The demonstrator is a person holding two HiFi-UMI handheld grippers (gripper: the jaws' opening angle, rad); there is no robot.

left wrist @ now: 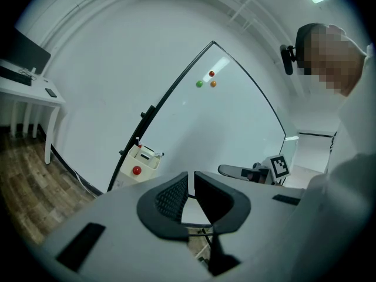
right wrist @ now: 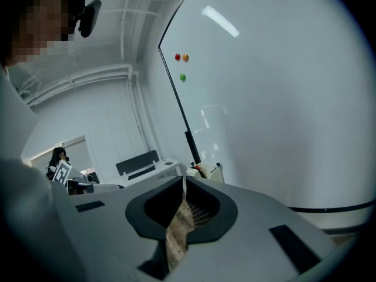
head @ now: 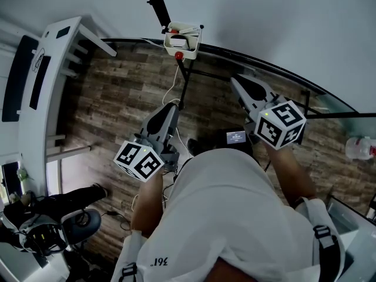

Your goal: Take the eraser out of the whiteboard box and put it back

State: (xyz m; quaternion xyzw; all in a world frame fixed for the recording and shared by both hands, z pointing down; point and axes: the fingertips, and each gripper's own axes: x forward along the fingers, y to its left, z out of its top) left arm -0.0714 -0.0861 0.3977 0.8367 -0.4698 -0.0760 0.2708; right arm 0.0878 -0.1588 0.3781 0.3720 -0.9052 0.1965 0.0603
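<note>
Left gripper (head: 170,106) and right gripper (head: 236,82): jaws together on both, nothing between them, each well apart from the whiteboard box (head: 183,47). The eraser cannot be singled out among the box's contents, and neither tool carries it. This fits a reach pending or a return completed. Any entry suits the box's open top, clear of the board frame (head: 223,53). Open room lies before the board.

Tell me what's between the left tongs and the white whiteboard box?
Head view: only a thin white cable and a black stand leg, above brown wooden floor.
</note>
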